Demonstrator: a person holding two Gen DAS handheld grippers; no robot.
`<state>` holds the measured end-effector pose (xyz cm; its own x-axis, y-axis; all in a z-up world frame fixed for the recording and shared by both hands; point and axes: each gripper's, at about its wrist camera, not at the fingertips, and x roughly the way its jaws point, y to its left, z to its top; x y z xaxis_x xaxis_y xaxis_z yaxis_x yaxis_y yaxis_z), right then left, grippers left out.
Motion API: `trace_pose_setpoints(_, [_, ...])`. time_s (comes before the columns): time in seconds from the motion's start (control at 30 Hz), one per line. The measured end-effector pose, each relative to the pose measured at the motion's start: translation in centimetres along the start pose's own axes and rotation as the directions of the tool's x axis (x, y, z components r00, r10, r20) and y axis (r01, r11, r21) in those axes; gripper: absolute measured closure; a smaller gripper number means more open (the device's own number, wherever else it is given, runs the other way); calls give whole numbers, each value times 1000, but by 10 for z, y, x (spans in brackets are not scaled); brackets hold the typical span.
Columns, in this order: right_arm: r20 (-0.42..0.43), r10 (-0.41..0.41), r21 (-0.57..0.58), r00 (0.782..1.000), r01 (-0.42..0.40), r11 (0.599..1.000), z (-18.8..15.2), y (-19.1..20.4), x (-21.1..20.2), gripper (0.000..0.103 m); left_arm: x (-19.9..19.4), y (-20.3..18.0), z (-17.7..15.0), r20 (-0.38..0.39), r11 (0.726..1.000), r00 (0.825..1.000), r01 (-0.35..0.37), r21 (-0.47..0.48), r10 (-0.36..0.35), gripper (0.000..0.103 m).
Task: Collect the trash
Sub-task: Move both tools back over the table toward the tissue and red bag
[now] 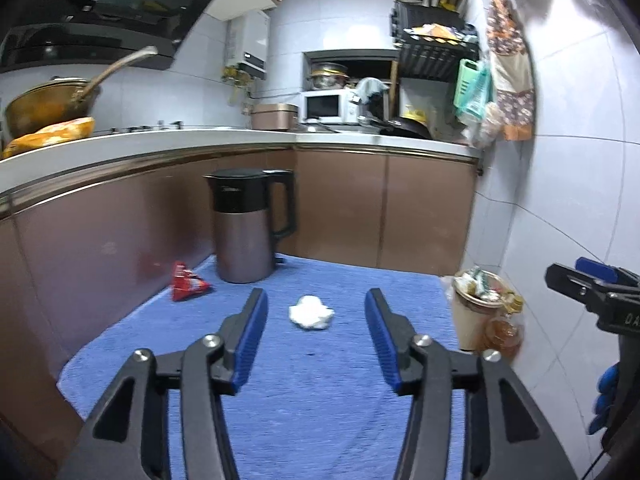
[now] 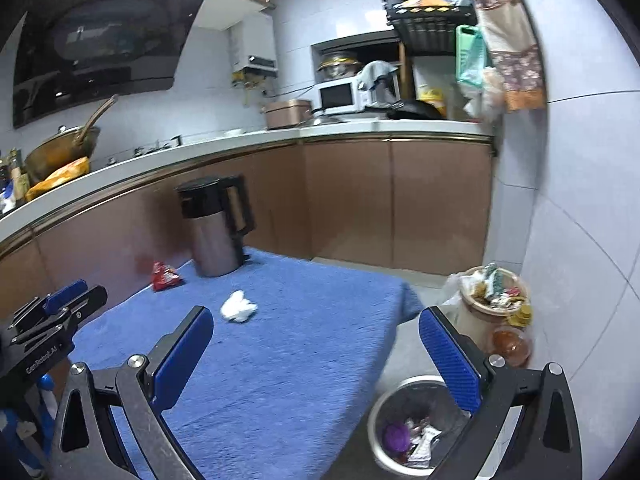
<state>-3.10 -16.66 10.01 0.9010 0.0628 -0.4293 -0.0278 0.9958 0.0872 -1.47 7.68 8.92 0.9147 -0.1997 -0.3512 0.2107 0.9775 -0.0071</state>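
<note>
**Two empty grippers above a blue cloth with trash on it**

Above a table covered in a blue cloth (image 1: 340, 400), the left gripper (image 1: 316, 304) hangs with its blue-padded jaws spread apart and nothing between them. Just past its tips, on the cloth, lies a crumpled white tissue (image 1: 311, 312). Farther off and to the left, at the cloth's edge, sits a red snack wrapper (image 1: 187, 282), near a tall steel kettle (image 1: 248, 226) with a black lid and handle.

The right gripper (image 2: 316, 330) is also released, its jaws wide and empty. It points over the table's right edge. Below that edge, on the floor, stands a round metal trash bin (image 2: 416, 424) holding scraps of wrapper and something purple. Beyond it, against the tiled wall, a second container (image 2: 490, 300) is heaped with rubbish.

Brown cabinet fronts under a pale countertop (image 1: 200, 142) wrap the far side of the room. On the counter are a brass-coloured pan (image 1: 48, 106), a microwave (image 1: 330, 107) and a dark wire rack (image 1: 434, 36).
</note>
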Motion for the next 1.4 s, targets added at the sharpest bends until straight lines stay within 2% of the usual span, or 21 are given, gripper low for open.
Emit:
trace_pose_setpoints(0.03, [-5, -1, -8, 1000, 0, 1000, 1, 5, 1, 0, -2, 7, -1, 0, 1000, 1000, -6, -7, 6, 41])
trace_pose_setpoints(0.17, [-20, 50, -22, 999, -50, 998, 3, 20, 6, 0, -5, 35, -5, 1, 999, 999, -38, -27, 38, 39])
trace_pose_setpoints(0.43, [-35, 71, -45, 997, -73, 996, 10, 43, 23, 0, 13, 74, -16, -48, 995, 996, -79, -57, 77, 36])
trace_pose_setpoints(0.67, [-101, 106, -62, 989, -113, 992, 8, 54, 61, 0, 44, 94, -28, -99, 990, 988, -128, -55, 122, 35])
trace_pose_setpoints(1.0, [-223, 158, -79, 962, -180, 981, -1, 65, 137, 0, 114, 126, -45, -216, 982, 962, -181, -46, 167, 35])
trace_pose_setpoints(1.27, [-289, 206, -80, 935, -239, 968, -2, 76, 201, 0, 175, 179, -55, -297, 967, 931, -243, -73, 212, 35])
trace_pose_setpoints(1.4, [-312, 231, -74, 921, -266, 961, -5, 83, 231, 0, 204, 207, -44, -300, 965, 934, -235, -115, 191, 35])
